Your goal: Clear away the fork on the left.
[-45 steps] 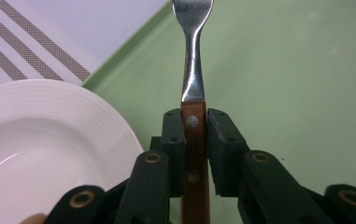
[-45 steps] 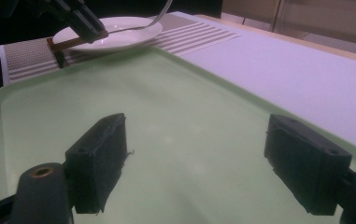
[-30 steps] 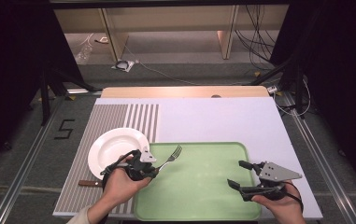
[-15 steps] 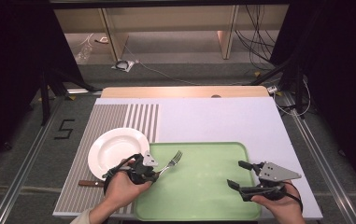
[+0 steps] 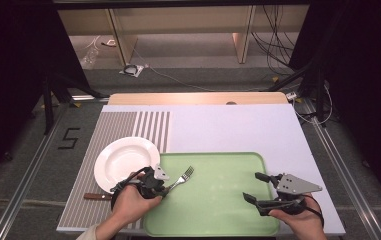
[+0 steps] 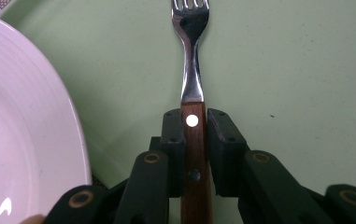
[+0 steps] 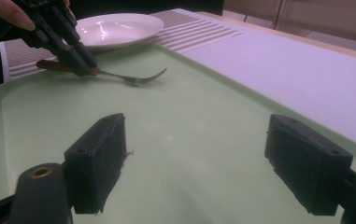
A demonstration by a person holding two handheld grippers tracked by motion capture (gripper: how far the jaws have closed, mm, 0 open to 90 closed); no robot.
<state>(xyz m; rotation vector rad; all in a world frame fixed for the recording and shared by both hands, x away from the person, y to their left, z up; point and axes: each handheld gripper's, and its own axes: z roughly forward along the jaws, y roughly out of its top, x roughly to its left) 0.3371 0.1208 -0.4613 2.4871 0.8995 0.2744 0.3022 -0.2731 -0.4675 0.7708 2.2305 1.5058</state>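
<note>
A fork with a brown wooden handle points its tines out over the left part of the green tray. My left gripper is shut on that handle. In the left gripper view both pads press the handle of the fork just below the metal neck, over the tray. The right gripper view shows the fork lying very low above the tray, held by the left gripper. My right gripper stands open over the tray's right side, and nothing is between the pads of the right gripper.
A white plate sits on the striped mat just left of the tray, close to the left gripper, and shows as the plate and the plate. A brown-handled knife lies on the mat in front of it. A pale sheet covers the table behind.
The left gripper with the fork has shifted slightly toward the near edge of the table. The right gripper has kept still.
</note>
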